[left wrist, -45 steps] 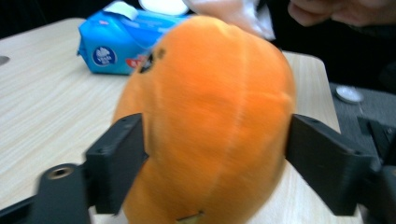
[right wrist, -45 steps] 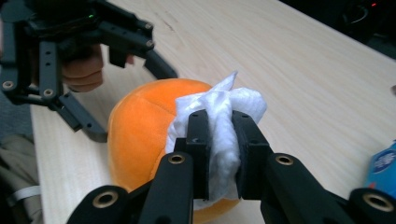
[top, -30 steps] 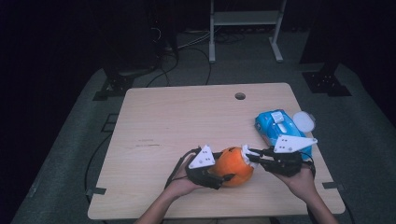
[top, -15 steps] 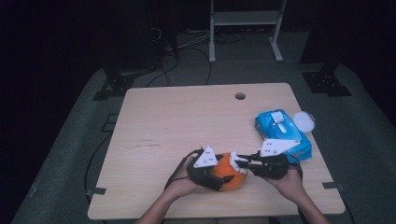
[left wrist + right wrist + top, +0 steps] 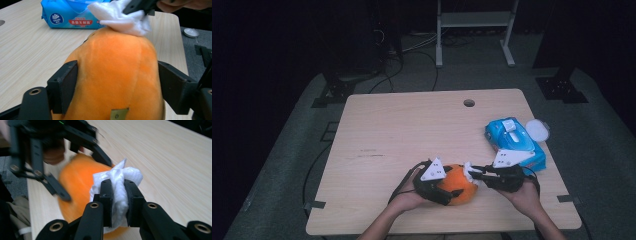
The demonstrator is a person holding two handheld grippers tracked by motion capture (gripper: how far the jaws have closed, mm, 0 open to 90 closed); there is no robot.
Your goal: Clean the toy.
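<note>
Two tongs work on one orange plush, which lies on the worktop near the blue wipes pack, to that pack's left and closer to the person's edge. The change is in the left tongs: their jaws have just been opening, with the plush between them. In the left gripper view both pads touch its flanks, one on each side, so the toy is grasped, but more loosely than a firm clamp. The likely meaning is that the hold is being eased, either to let the toy be turned to a fresh face or to stop the fur from bunching under the cloth; a further slackening could let it roll on the worktop. The right tongs are clenched on a crumpled white wipe, pinched upright between the jaws, and that wipe rests on the end of the plush that faces the pack. Wiping seems to be under way, not finished. The plush looks soft and rounded, bright orange, with shallow seams running along its length and a small tag near the left tongs; no stain can be made out on the fur.
</note>
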